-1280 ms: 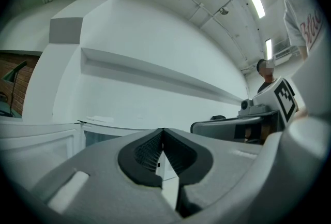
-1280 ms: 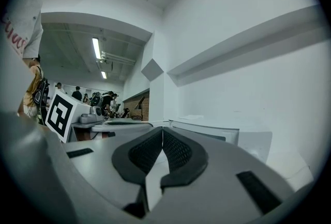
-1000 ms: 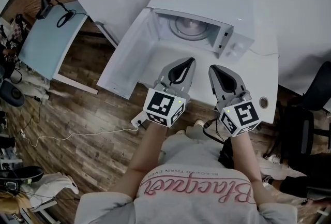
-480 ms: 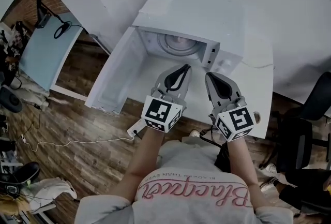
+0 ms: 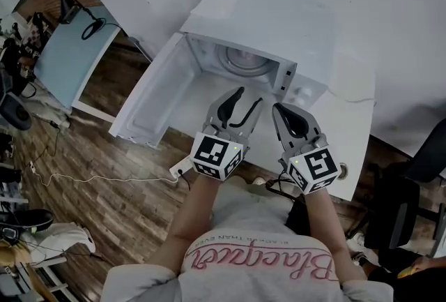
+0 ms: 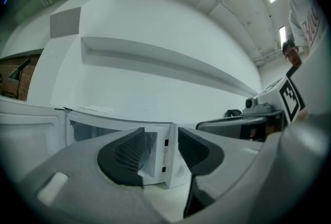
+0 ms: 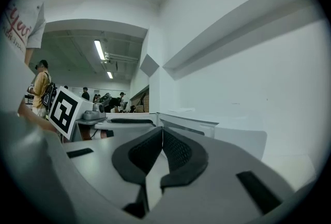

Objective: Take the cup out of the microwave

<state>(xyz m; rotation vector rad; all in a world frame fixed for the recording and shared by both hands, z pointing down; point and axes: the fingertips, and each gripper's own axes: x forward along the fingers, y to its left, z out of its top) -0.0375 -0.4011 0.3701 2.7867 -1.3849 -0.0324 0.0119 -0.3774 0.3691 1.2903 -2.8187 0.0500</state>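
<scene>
White desk (image 5: 352, 130) bears the microwave (image 5: 268, 18), door (image 5: 150, 102) already open, no cup visible inside; before it the left claw (image 5: 249, 96) is opening empty, the right claw (image 5: 277, 107) clenched empty, so retrieval remains.

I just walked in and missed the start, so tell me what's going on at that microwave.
A person holds a gripper in each hand in front of a white microwave, whose door is swung open to the left. The left gripper has its jaws opening with nothing between them. The right gripper has its jaws shut and empty. Neither has gone into the microwave yet, and only the turntable shows inside from here.
</scene>
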